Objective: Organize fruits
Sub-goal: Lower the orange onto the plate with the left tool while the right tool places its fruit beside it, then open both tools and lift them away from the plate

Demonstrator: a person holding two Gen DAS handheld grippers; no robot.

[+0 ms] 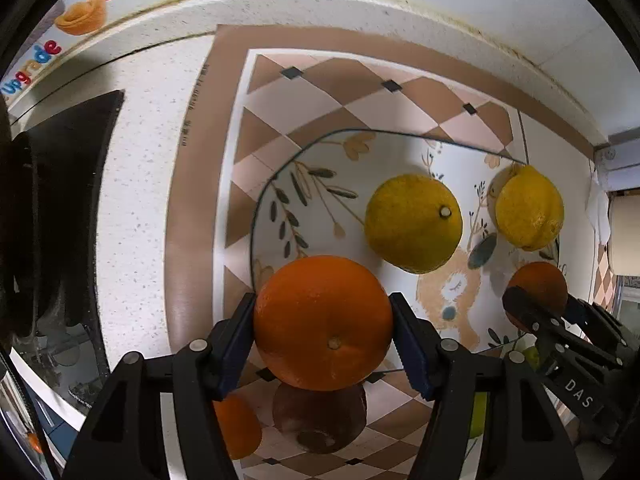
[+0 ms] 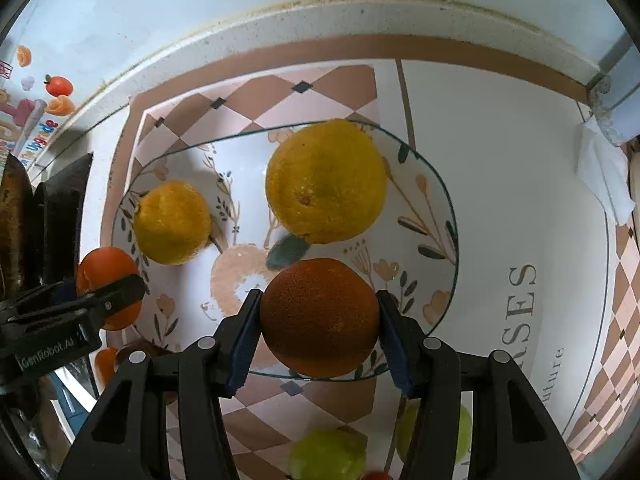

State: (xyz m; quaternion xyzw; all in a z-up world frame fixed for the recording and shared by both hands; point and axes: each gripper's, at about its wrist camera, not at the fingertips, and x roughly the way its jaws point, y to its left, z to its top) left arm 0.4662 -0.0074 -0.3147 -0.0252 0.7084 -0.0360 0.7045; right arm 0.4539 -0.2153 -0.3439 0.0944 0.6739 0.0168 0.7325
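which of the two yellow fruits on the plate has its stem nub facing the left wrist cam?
The left yellow fruit, nearer the left gripper: pale stem nub showing. The right one, by the plate rim, shows none.

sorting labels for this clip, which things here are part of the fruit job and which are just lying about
Part of the job:
- left gripper shut on an orange
- right gripper shut on a darker orange
- two yellow citrus lying in the patterned plate
- green fruits on the mat

Lying about:
- checkered mat
- wall stickers
- white cloth
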